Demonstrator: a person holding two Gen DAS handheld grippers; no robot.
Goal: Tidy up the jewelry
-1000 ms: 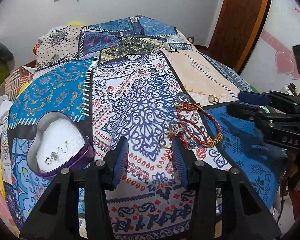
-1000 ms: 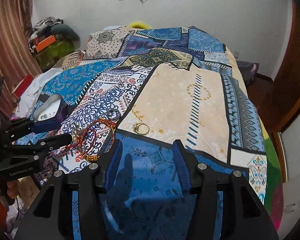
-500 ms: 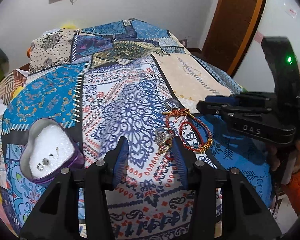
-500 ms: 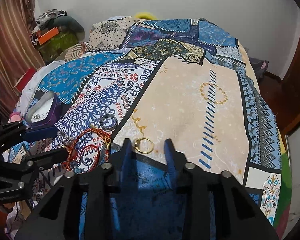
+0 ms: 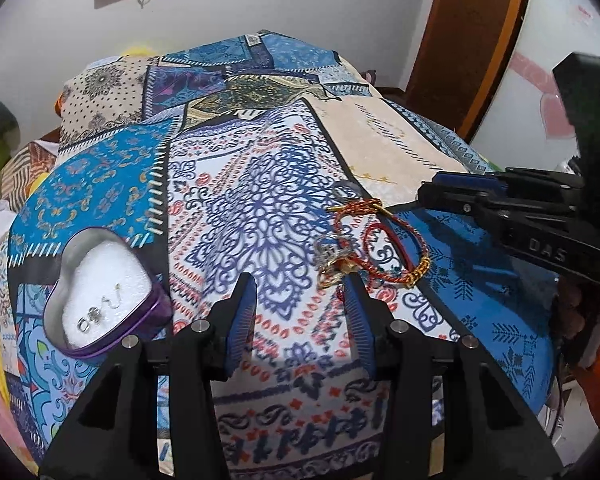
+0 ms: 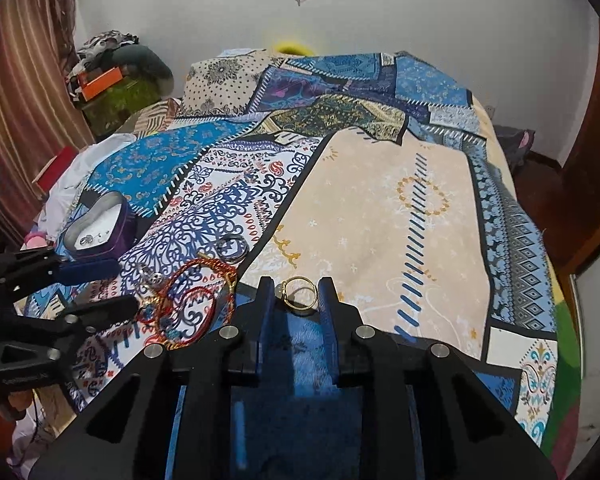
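Patchwork bedspread (image 6: 380, 208) covers bed. Heart-shaped tin (image 5: 100, 292) on left side, small silver pieces on its white pad. Left gripper (image 5: 300, 300) spread wide, empty, near red thread bracelets (image 5: 380, 240). Right gripper (image 6: 296, 300) narrowed around gold ring (image 6: 300, 294) on bedspread; contact unclear.

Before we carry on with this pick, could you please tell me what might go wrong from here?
1. The gold ring lies flat on the soft bedspread, between the right gripper jaws, which are not yet shut on it; closing may snag cloth or flick it away.
2. The red thread bracelets overlap other pieces, so lifting one could drag the tangle.
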